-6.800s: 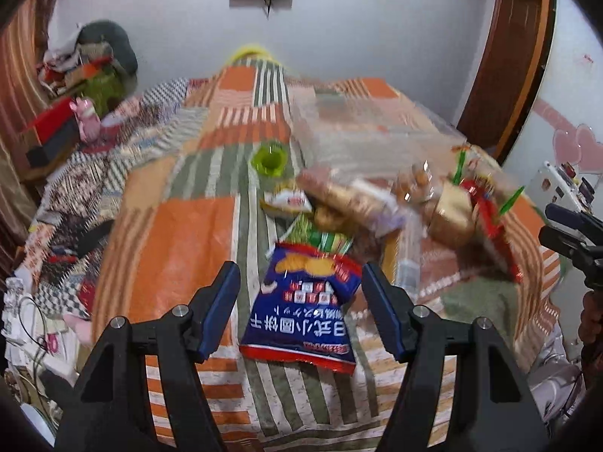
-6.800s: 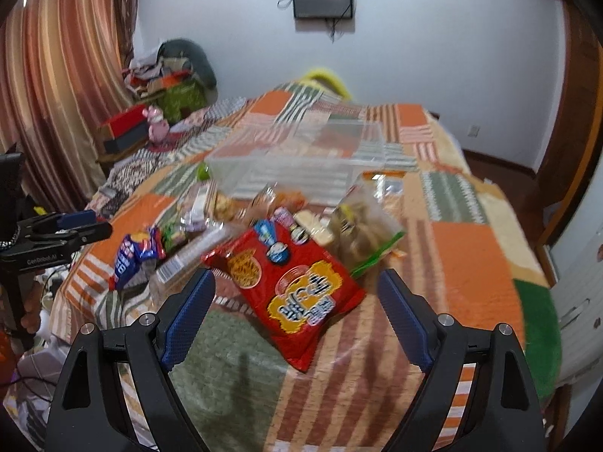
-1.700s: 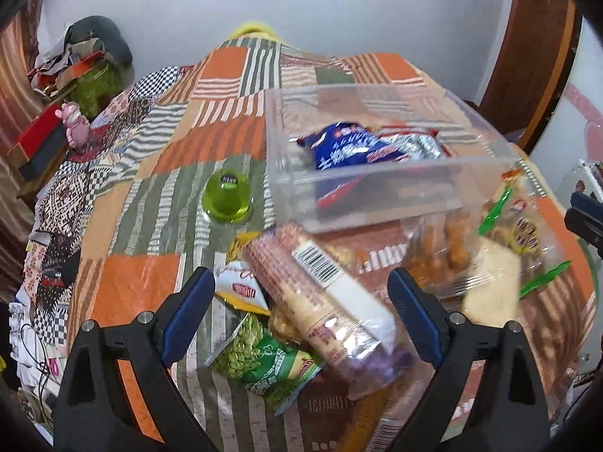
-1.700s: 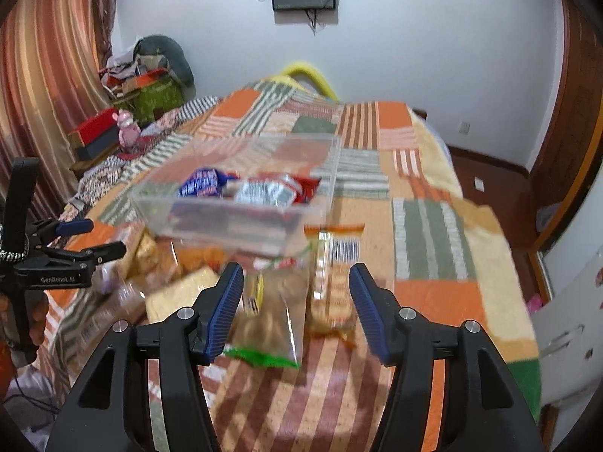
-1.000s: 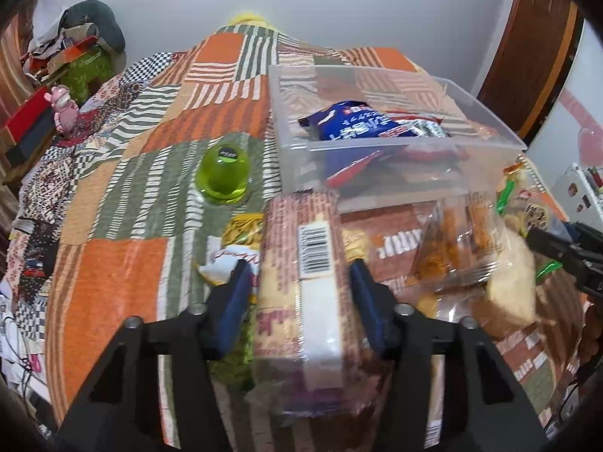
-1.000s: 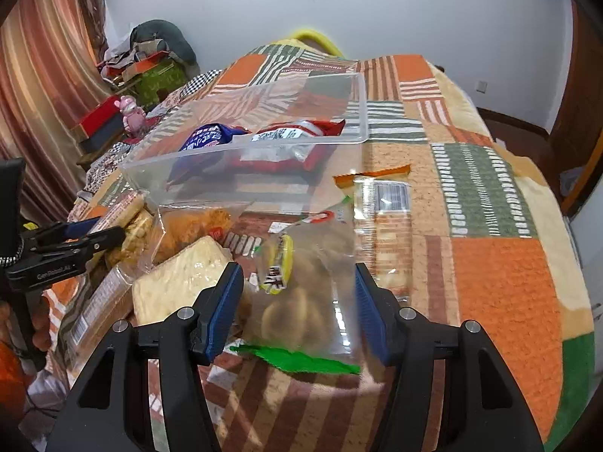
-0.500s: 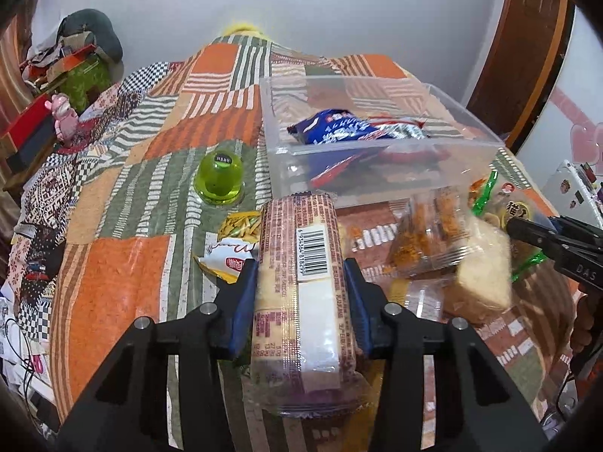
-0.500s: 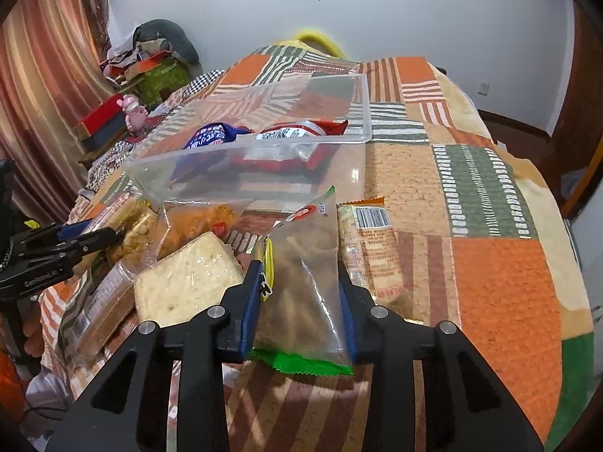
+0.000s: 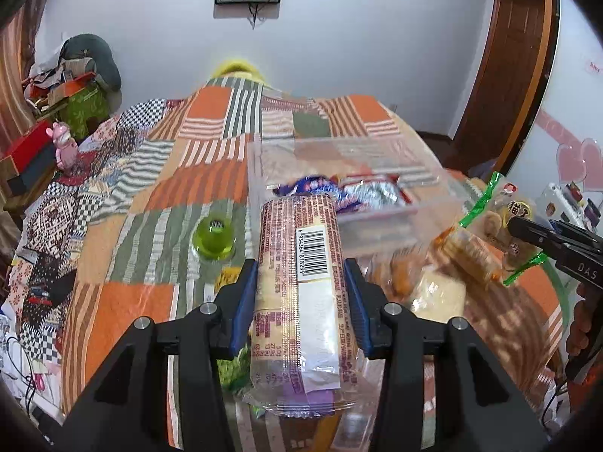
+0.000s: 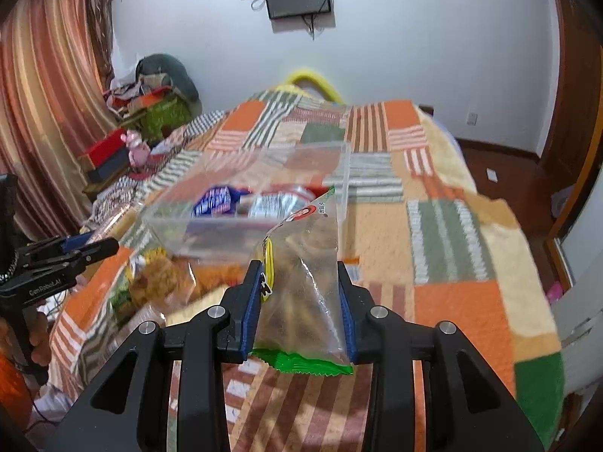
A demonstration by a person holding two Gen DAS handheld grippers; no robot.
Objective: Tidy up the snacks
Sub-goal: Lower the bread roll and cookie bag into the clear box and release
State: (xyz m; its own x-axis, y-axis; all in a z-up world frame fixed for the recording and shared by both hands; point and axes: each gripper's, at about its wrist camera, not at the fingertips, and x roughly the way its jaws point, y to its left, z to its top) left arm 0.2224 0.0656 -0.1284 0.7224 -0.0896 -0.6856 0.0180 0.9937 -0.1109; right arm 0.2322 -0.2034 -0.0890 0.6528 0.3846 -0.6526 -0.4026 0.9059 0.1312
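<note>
My left gripper (image 9: 300,275) is shut on a long clear cracker packet (image 9: 299,282) with a barcode, held above the bed. My right gripper (image 10: 299,278) is shut on a clear bag of brown snacks with green edges (image 10: 301,290), also lifted; the bag shows in the left wrist view (image 9: 501,222). A clear plastic bin (image 9: 377,162) (image 10: 341,173) stands ahead on the patchwork bedspread and holds a blue bag (image 10: 213,201) and a red and silver bag (image 10: 279,199). Loose snack packets (image 9: 437,282) (image 10: 162,275) lie in front of the bin.
A green jelly cup (image 9: 213,239) sits on the bedspread left of the bin. The right gripper shows at the left wrist view's right edge (image 9: 557,245); the left one shows at the right wrist view's left edge (image 10: 56,254). Cluttered boxes (image 10: 109,156) stand beside the bed.
Both grippers closed on their packets and lifted them off the bedspread toward the bin. The cracker packet and the snack bag now hang above the remaining pile.
</note>
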